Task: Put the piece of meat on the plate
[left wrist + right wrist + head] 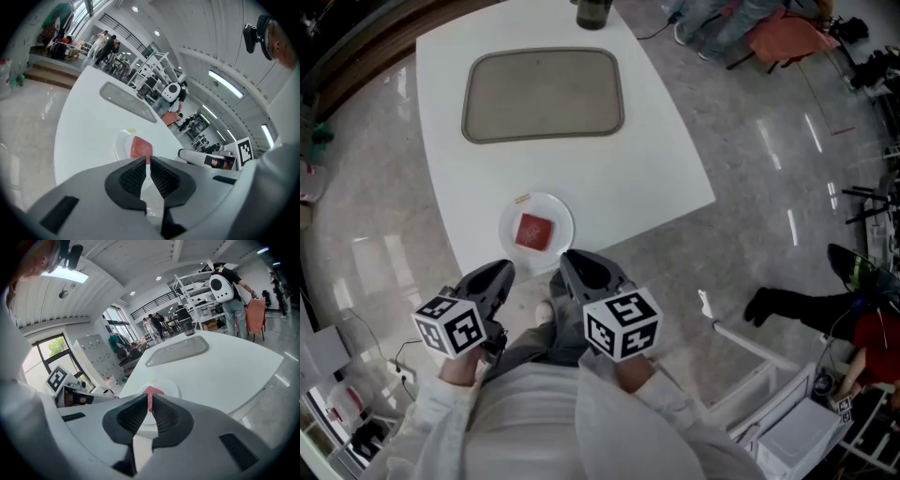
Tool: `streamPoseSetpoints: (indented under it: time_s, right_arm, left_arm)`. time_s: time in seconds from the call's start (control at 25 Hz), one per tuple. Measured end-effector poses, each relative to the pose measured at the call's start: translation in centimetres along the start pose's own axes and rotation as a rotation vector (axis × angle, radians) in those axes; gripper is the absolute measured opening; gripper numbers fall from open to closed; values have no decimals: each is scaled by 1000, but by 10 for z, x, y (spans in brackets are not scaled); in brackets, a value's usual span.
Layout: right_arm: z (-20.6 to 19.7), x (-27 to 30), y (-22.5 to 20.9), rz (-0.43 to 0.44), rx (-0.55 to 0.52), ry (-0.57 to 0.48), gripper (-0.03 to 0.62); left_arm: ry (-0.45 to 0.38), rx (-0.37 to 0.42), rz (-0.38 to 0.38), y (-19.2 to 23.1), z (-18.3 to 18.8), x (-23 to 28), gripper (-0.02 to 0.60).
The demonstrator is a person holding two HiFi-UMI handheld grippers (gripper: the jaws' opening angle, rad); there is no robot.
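Note:
A red piece of meat (pixel 533 232) lies in the middle of a small white plate (pixel 558 212) near the front edge of the white table (pixel 656 169). The meat (pixel 140 147) and plate (pixel 121 142) appear just beyond the left gripper (pixel 146 161). The meat (pixel 152 391) shows on the plate (pixel 171 389) past the right gripper (pixel 150 401). Both grippers are held close to the body, off the table's near edge, left gripper (pixel 504 272) and right gripper (pixel 569 260) below the plate. Each is shut with nothing held.
A large grey tray (pixel 543 94) lies on the far half of the table, with a dark cup (pixel 593 12) beyond it. A small tan scrap (pixel 522 198) lies beside the plate. People, chairs and racks stand around the room.

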State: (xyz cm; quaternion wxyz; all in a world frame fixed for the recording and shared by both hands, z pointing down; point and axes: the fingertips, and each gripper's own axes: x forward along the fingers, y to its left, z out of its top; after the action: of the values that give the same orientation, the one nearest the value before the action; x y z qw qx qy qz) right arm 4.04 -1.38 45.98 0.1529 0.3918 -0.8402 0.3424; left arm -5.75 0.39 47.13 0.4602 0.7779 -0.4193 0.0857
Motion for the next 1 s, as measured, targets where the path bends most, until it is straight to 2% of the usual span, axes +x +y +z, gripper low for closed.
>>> streamPoseSetpoints:
  time_s: [0.16,0.32,0.4,0.44,0.48,0.52,0.68,0.92,1.0]
  right_arm:
    - [-1,10,-13,-20,20,17,18]
    - [-4,18,-27,-45,37,42,20]
    - [-7,21,-31,-42,46,60,20]
    - [-9,23,-33,-40,51,69,34]
    - [-11,24,-34,-39,55,78,80]
    - [-12,26,-36,-41,59,85,89]
    - [-14,31,-43,-63,65,103,95]
    - [-19,38,-52,-76,77,134,103]
    - [-20,41,-54,-71,82,142,103]
  left_arm:
    - [-8,-30,100,23,6,4,12]
    - [3,-52,143,36,7,9,14]
    - [10,-59,157,40,5,12,15]
    - [14,-63,160,42,4,12,18]
    - [16,-68,163,43,4,13,26]
    - [18,-73,166,45,4,14,36]
    - [21,-91,180,51,6,18,75]
    - [42,-150,180,56,5,25,81]
    - [54,-148,190,59,3,27,81]
